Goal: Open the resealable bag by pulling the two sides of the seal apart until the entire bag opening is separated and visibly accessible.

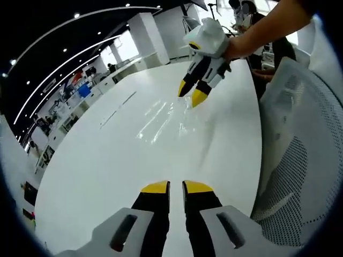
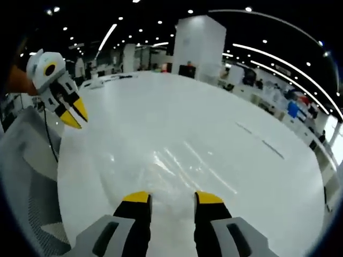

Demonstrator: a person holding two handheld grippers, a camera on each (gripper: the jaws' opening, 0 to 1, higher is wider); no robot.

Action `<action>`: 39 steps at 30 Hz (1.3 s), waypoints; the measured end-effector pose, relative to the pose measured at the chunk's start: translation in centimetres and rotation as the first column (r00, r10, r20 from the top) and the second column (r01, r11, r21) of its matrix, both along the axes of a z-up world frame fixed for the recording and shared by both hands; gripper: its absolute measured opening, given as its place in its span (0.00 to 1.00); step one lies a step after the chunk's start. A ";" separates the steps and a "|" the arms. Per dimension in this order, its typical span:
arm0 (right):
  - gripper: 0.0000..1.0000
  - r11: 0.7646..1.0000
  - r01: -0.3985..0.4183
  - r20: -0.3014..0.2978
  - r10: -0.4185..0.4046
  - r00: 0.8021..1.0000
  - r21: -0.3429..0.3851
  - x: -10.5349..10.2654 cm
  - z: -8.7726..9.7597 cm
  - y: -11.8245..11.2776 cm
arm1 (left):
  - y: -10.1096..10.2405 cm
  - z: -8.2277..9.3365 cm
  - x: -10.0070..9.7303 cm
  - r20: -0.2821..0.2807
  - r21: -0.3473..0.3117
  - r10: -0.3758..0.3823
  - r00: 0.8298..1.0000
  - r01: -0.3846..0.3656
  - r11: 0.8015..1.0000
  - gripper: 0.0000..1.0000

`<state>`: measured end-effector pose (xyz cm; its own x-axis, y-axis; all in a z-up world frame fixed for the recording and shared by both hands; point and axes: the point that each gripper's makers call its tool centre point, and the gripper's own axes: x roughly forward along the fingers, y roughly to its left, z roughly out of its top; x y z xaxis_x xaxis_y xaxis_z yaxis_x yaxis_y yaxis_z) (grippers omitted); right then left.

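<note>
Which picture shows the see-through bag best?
The left gripper view: the bag lies flat mid-table, its shiny creases plain, with the right gripper at its far edge. In the right gripper view the bag is just faint glints.

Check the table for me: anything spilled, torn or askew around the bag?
Nothing stands out. The clear resealable bag lies flat on the white table, no spill or visible tear, though glare hides its seal. The right hand-held gripper hovers at its far edge; the left hand-held gripper is off it.
</note>
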<state>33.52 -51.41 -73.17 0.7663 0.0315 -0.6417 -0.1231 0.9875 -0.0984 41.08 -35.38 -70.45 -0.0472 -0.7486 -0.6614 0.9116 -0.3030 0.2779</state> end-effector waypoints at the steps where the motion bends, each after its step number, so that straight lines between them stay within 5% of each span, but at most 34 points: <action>1: 0.31 1.000 0.006 0.003 -0.006 1.000 0.012 -0.2 0.1 0.1 | -0.2 0.2 0.0 -0.004 -0.002 0.001 1.000 -0.001 1.000 0.07; 15: 0.60 0.987 0.089 0.088 -0.101 0.991 0.131 -1.9 1.6 1.3 | -0.3 0.0 0.1 -0.035 -0.010 0.044 0.998 -0.044 0.999 0.16; 24: 0.75 0.975 0.121 0.125 -0.146 0.981 0.189 -2.3 2.2 2.5 | 1.1 0.0 1.4 -0.091 -0.009 0.171 0.981 -0.173 0.985 0.55; 35: 0.90 0.963 0.136 0.137 -0.171 0.976 0.231 -3.2 2.3 4.1 | 2.5 0.3 1.7 -0.174 -0.005 0.247 0.953 -0.252 0.968 0.87; 39: 0.93 0.963 0.132 0.144 -0.169 0.975 0.236 -3.5 2.4 4.4 | 2.9 0.4 1.2 -0.176 -0.011 0.251 0.952 -0.257 0.966 0.90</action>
<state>30.04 -46.98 -70.74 0.8659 0.0359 -0.4989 0.0284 0.9923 0.1208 42.30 -32.53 -70.09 0.0370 -0.7721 -0.6345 0.9920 -0.0484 0.1166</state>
